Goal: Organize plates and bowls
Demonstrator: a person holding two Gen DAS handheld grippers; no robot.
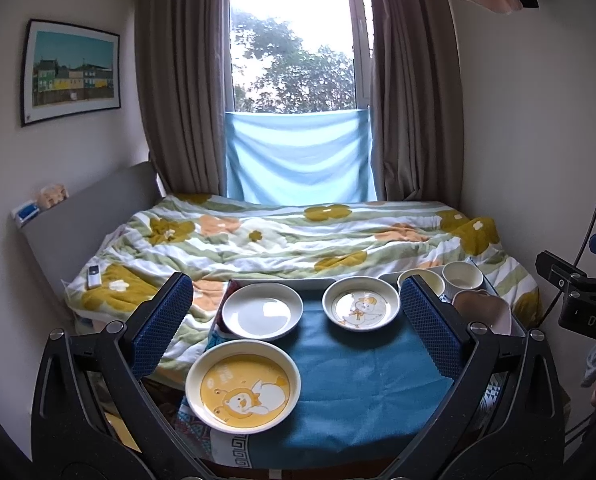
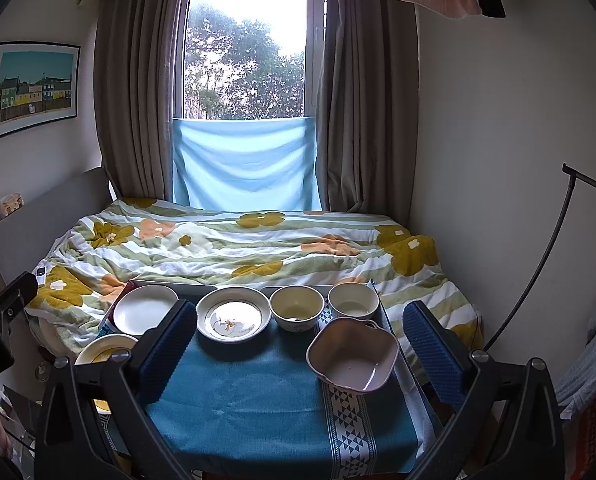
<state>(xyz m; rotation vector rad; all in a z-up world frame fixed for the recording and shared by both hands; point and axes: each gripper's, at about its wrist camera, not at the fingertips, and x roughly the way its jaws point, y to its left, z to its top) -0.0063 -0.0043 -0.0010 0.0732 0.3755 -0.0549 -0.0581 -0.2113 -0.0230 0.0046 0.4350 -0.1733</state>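
On a small table with a blue cloth [image 1: 361,380] lie a yellow bear plate [image 1: 243,386], a plain white plate [image 1: 262,311] and a duck plate [image 1: 361,304]. In the right wrist view I see the white plate [image 2: 145,309], the duck plate [image 2: 234,313], two round bowls [image 2: 296,307] [image 2: 353,300] and a pink wavy-edged bowl [image 2: 353,354]. My left gripper [image 1: 296,328] is open and empty above the cloth, between the plates. My right gripper [image 2: 298,354] is open and empty, held back from the bowls.
A bed with a flowered quilt [image 1: 298,236] lies right behind the table, under a curtained window. A grey headboard [image 1: 82,216] stands at the left. A black stand [image 2: 537,264] leans at the right wall. Clothes [image 2: 593,360] hang at the far right.
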